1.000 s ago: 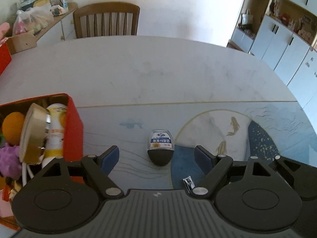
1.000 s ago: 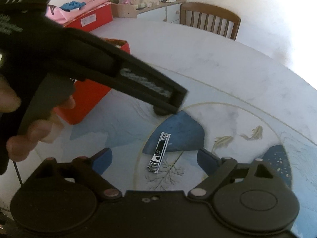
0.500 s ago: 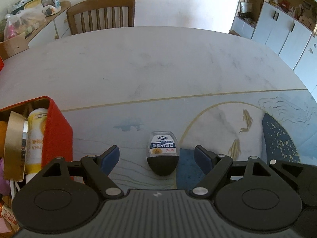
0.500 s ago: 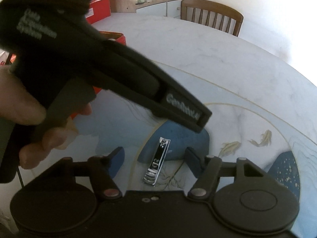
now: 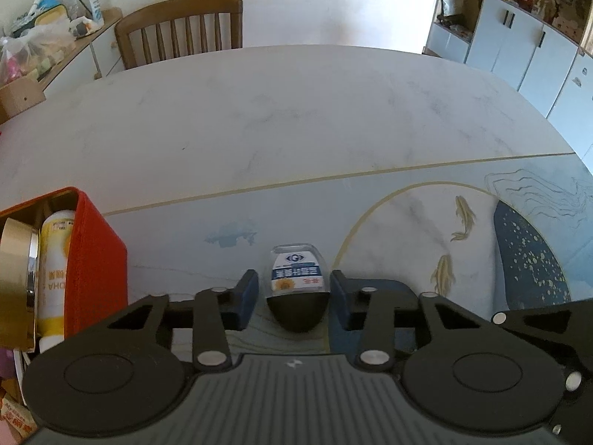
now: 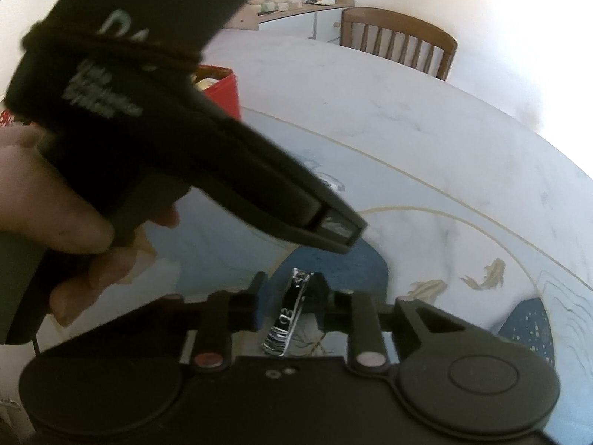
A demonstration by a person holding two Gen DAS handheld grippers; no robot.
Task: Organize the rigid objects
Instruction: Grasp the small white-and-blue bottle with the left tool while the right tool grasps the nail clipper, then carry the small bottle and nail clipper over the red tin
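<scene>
A small clear-and-black case with a blue and white label (image 5: pixel 299 278) stands on the table between the blue pads of my left gripper (image 5: pixel 293 293). The jaws have narrowed around it; small gaps still show at both sides. A metal nail clipper (image 6: pixel 289 315) lies on the table between the fingers of my right gripper (image 6: pixel 287 306), which are close on both its sides. The red box (image 5: pixel 94 256) at the left holds a gold tape roll (image 5: pixel 15 282), a yellow-and-white bottle (image 5: pixel 55 270) and other items.
The left hand-held gripper body (image 6: pixel 178 141) and the hand holding it fill the left of the right wrist view. A wooden chair (image 5: pixel 181 29) stands at the table's far edge. A cluttered sideboard (image 5: pixel 40 44) is at the far left, white cabinets (image 5: pixel 526 44) at the right.
Both grippers moved forward and down over their objects and their jaws narrowed. The case now sits between the left pads and the nail clipper between the right fingers.
</scene>
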